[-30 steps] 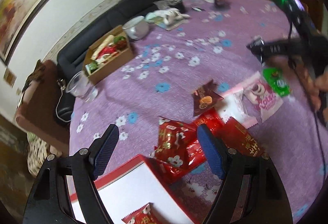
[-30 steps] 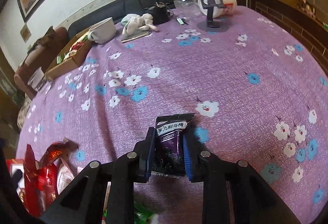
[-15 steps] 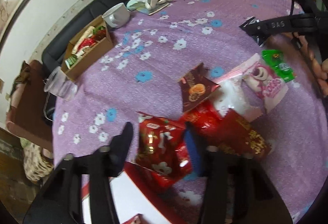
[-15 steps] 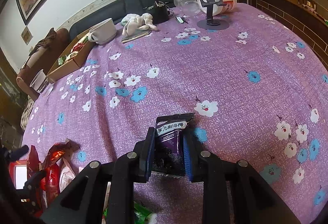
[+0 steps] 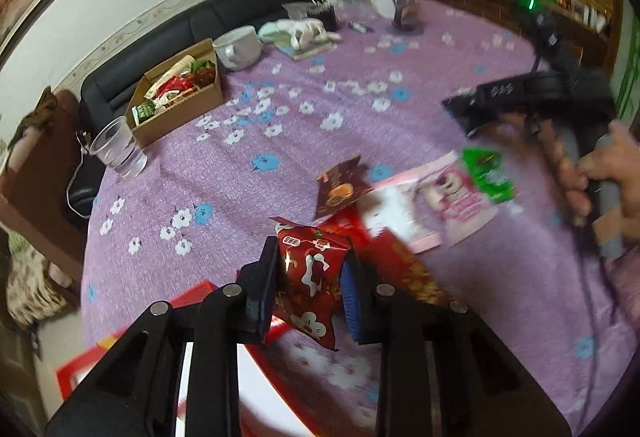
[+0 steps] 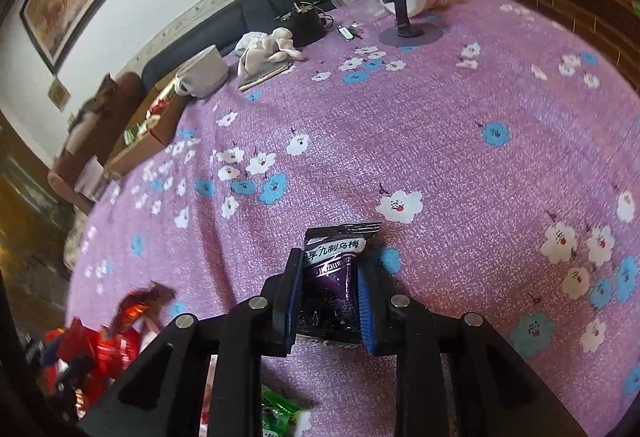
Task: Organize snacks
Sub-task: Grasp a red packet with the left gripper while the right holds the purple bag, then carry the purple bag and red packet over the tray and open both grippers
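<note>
At the left edge of the worktop (image 5: 440, 85) a red box (image 5: 192, 295) is sitting with its white inside showing, directly beneath the left gripper (image 5: 310, 287). That gripper's jaws are closing on a red snack packet (image 5: 310, 277), and the packet is already between the two pads, touching both, its long axis running away from the gripper along the fingers and its top seam sticking out past the tips. It appears to be hanging just clear of the purple flowered cloth. I judge the coming move turns on this: the box lies below and slightly to the left of the jaws, close in, so the left hand is far the nearer one to it and needs only a short carry.

Moving rightward, the loose pile is lying just beyond the held packet: a brown triangular packet (image 5: 340, 191), a white and pink packet (image 5: 448, 205) and a green packet (image 5: 486, 175), all flat on the cloth.

Further right, the right gripper (image 6: 330, 301) is pinching a dark purple plum packet (image 6: 332, 285) firmly between nearly shut jaws, the packet upright with its printed top pointing away from the hand. It is hovering over bare cloth, well apart from the red box, so it looks likely to wait its turn.

At the far side a cardboard box (image 5: 176, 97), already holding snacks, is standing near a white cup (image 5: 240, 47).
</note>
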`<action>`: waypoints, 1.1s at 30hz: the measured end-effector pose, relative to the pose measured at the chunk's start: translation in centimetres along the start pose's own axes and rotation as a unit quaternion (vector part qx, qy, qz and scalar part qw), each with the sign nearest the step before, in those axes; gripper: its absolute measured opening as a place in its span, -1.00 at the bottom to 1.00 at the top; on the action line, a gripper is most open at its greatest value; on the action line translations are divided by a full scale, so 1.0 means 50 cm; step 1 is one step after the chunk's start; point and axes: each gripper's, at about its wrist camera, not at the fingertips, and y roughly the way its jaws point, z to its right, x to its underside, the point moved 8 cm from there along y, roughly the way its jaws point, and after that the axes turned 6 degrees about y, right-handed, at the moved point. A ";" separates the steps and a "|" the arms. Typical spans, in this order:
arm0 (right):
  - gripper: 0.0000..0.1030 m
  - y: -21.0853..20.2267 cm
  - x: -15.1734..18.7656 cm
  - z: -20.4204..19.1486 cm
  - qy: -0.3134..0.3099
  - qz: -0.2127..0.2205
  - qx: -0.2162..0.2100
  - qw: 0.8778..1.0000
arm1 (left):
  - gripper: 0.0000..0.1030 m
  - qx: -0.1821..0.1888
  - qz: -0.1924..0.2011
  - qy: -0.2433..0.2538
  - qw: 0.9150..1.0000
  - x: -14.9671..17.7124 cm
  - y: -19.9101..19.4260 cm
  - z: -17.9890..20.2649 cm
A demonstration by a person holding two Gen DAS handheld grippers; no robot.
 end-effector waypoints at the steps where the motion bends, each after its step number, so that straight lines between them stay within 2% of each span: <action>1: -0.52 -0.002 -0.003 0.004 0.007 0.000 -0.004 1.000 | -0.50 0.003 0.011 -0.010 1.000 -0.001 -0.014 0.004; 8: -0.52 -0.034 -0.024 0.016 0.036 0.027 -0.029 0.999 | -0.50 0.024 0.077 -0.088 0.993 0.017 -0.127 0.034; 11: -0.52 -0.054 -0.035 0.015 0.042 0.045 -0.045 0.997 | -0.50 0.012 0.107 -0.120 0.987 0.036 -0.185 0.039; 14: -0.52 -0.079 -0.044 0.012 0.045 0.068 -0.065 0.995 | -0.50 -0.014 0.135 -0.126 0.983 0.061 -0.245 0.055; 16: -0.52 -0.099 -0.046 0.010 0.048 0.081 -0.082 0.992 | -0.50 -0.014 0.146 -0.128 0.981 0.075 -0.272 0.067; 19: -0.52 -0.134 -0.039 0.016 0.080 0.081 -0.136 0.984 | -0.50 -0.025 0.160 -0.121 0.979 0.093 -0.304 0.084; 24: -0.52 -0.218 0.011 0.023 0.101 0.101 -0.193 0.971 | -0.50 -0.045 0.189 -0.119 0.974 0.110 -0.350 0.081; 28: -0.52 -0.272 0.072 0.009 0.088 0.116 -0.212 0.966 | -0.50 -0.067 0.197 -0.134 0.969 0.140 -0.370 0.052; 33: -0.52 -0.299 0.144 -0.039 0.056 0.117 -0.217 0.968 | -0.50 -0.074 0.183 -0.178 0.964 0.207 -0.372 0.008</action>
